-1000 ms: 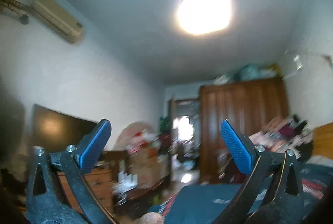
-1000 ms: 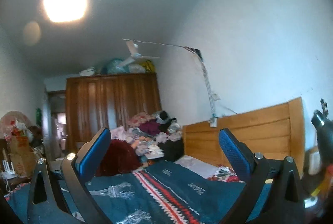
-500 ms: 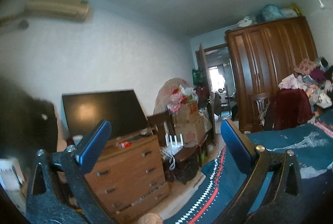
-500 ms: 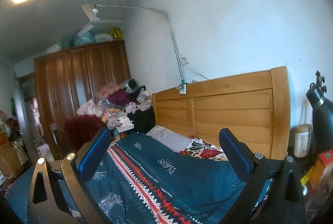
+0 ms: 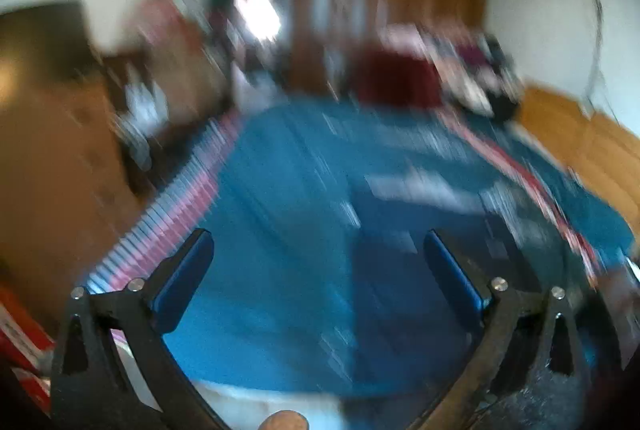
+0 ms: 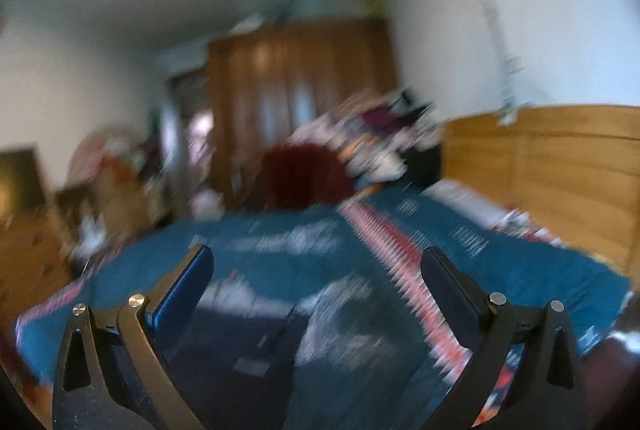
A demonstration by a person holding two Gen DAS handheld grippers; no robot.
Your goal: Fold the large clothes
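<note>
Both views were blurred. Left gripper (image 5: 318, 262) and right gripper (image 6: 317, 278) stood spread wide, holding nothing, aimed at the bed (image 6: 280, 230), probably readying a grab. Dark garment (image 5: 400, 290), lower centre, lay flat on the bed, apparently unfolded.

1. Dark navy garment (image 5: 400, 290): spread flat on teal bedspread (image 5: 280, 210), near end of bed, close under the camera. Heavy motion blur; outline and type unreadable.
2. Same navy garment in right wrist view (image 6: 240, 350): low in frame, small pale tag-like patch on it, edges smeared.
3. Dark red garment (image 6: 304, 174): bunched in a mound at far end of bed.
4. Mixed clothes pile (image 6: 380, 146): unfolded, heaped just beside the red mound, pinks, whites, black.
</note>
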